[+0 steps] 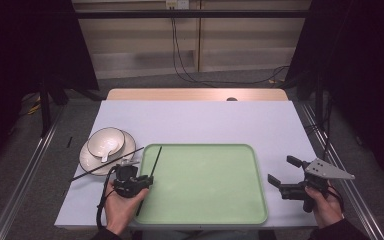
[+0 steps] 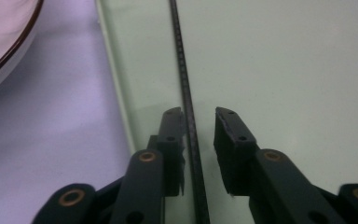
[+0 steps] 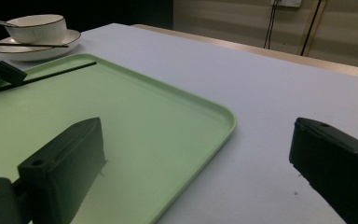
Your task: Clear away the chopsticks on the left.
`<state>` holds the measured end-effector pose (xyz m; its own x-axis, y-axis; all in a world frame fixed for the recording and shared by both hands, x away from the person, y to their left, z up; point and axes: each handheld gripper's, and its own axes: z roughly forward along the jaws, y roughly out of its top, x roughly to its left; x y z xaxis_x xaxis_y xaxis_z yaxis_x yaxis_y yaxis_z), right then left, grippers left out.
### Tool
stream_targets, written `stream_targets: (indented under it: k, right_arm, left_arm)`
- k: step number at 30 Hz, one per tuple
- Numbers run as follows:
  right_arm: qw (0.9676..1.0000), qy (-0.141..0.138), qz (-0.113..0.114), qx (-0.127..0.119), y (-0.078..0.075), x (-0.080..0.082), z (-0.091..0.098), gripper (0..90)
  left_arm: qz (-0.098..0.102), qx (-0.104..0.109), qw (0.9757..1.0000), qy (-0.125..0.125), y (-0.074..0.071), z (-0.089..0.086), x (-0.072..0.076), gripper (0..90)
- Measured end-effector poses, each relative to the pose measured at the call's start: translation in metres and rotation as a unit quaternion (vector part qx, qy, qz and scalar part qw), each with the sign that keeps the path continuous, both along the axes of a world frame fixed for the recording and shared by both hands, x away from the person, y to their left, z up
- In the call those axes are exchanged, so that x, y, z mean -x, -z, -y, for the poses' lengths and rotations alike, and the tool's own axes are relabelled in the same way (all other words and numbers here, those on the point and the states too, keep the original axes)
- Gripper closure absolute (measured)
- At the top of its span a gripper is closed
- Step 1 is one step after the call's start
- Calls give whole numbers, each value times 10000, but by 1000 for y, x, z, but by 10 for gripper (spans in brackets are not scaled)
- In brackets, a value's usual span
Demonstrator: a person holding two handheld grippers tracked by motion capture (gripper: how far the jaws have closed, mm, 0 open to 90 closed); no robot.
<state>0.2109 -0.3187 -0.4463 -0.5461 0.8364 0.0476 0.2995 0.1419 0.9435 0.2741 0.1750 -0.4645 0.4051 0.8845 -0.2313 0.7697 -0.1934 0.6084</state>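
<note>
Left gripper (image 2: 199,116) spread w/ black chopstick (image 2: 186,98) between jaws over green tray (image 1: 205,185); right gripper (image 1: 282,173) wide apart

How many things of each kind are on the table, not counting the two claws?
Tray: 1, green
Plate: 1, white
Bowl: 1, white, on the plate
Spoon: 1, in the bowl
Chopsticks: 2, black, one across the plate, one on the tray between the left claw's jaws
Total: 6
</note>
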Motion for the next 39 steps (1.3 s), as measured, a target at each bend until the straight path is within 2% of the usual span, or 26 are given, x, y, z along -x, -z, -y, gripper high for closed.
stream_targets:
  k: [1, 2, 3, 4, 5, 6, 7, 8, 10, 12, 13, 15, 16, 17, 19, 22, 25, 26, 27, 28, 29, 30, 31, 32, 37, 39]
  right_arm:
    - [10000, 0, 0, 0, 0, 0, 0, 29]
    - [10000, -2, 12, 19, 0, 0, 0, 30]
    - [10000, -2, 15, 19, 0, 0, 0, 32]
    - [10000, -2, 15, 19, 0, 0, 0, 32]
    - [10000, 4, 18, 23, 0, 0, 0, 35]
    - [10000, 4, 18, 23, 0, 0, 0, 35]
    - [10000, -7, 32, 2, 0, 0, 0, 35]
    - [10000, -7, 32, 2, 0, 0, 0, 35]
    - [10000, -9, 25, -1, 0, 0, 0, 35]
    - [10000, -28, 15, -20, 0, 0, 0, 36]
    - [10000, -23, 20, -30, 0, 0, 0, 39]
    - [10000, -33, 22, -26, 0, 0, 0, 43]
    - [10000, -19, 30, -27, 0, 0, 0, 43]
    - [10000, -19, 30, -27, 0, 0, 0, 43]
    - [10000, 10, 57, -31, 0, 0, 0, 43]
    - [10000, -9, 45, -27, -1, 0, 1, 43]
    - [10000, -7, 50, -25, -1, 0, 0, 43]
    - [10000, -7, 50, -25, -1, 0, 0, 43]
    - [10000, -5, 49, -25, -1, 0, 0, 43]
    - [10000, -2, 50, -25, -1, 0, 0, 43]
    - [10000, -2, 50, -25, -1, 0, 0, 43]
    - [10000, 1, 53, -26, -1, 0, 0, 43]
    - [10000, 1, 52, -31, -1, 0, 0, 43]
    - [10000, 0, 52, -35, -1, 0, 0, 42]
    - [10000, -11, 47, -52, -1, 0, 0, 32]
    - [10000, 13, 66, -61, -1, 0, 0, 26]
  left_arm:
    - [15, -29, 10000, -3, 0, -1, 0, 727]
    - [13, 36, 10000, -29, -1, -2, 0, 669]
    - [130, 205, 9997, 67, -3, -7, -1, 660]
    - [130, 205, 9997, 67, -3, -7, -1, 635]
    - [256, 348, 9989, 152, -7, -12, 0, 601]
    - [256, 348, 9989, 152, -7, -12, 0, 593]
    - [429, 384, 9980, 273, -11, -15, 2, 564]
    - [429, 384, 9980, 273, -11, -15, 2, 544]
    - [737, 475, 9950, 469, -16, -19, 6, 485]
    - [944, 596, 9918, 616, -19, -19, 8, 441]
    - [944, 596, 9918, 616, -19, -19, 8, 401]
    - [1090, 526, 9906, 641, -21, -20, 11, 355]
    - [1222, 513, 9888, 688, -22, -21, 12, 295]
    - [1222, 513, 9888, 688, -22, -21, 12, 265]
    - [1402, 569, 9851, 819, -24, -24, 15, 219]
    - [1489, 698, 9810, 1027, -28, -29, 17, 134]
    - [1509, 702, 9794, 1145, -31, -34, 19, 74]
    - [1490, 742, 9789, 1184, -32, -37, 20, 74]
    - [1520, 671, 9783, 1234, -33, -43, 22, 65]
    - [1539, 660, 9767, 1342, -33, -46, 23, 50]
    - [1539, 660, 9767, 1342, -33, -46, 23, 40]
    - [1625, 720, 9737, 1422, -34, -54, 25, 42]
    - [1625, 720, 9737, 1422, -34, -54, 25, 40]
    - [1660, 775, 9722, 1461, -36, -63, 26, 39]
    - [1769, 755, 9698, 1499, -41, -83, 28, 33]
    - [1781, 723, 9703, 1465, -43, -87, 28, 31]
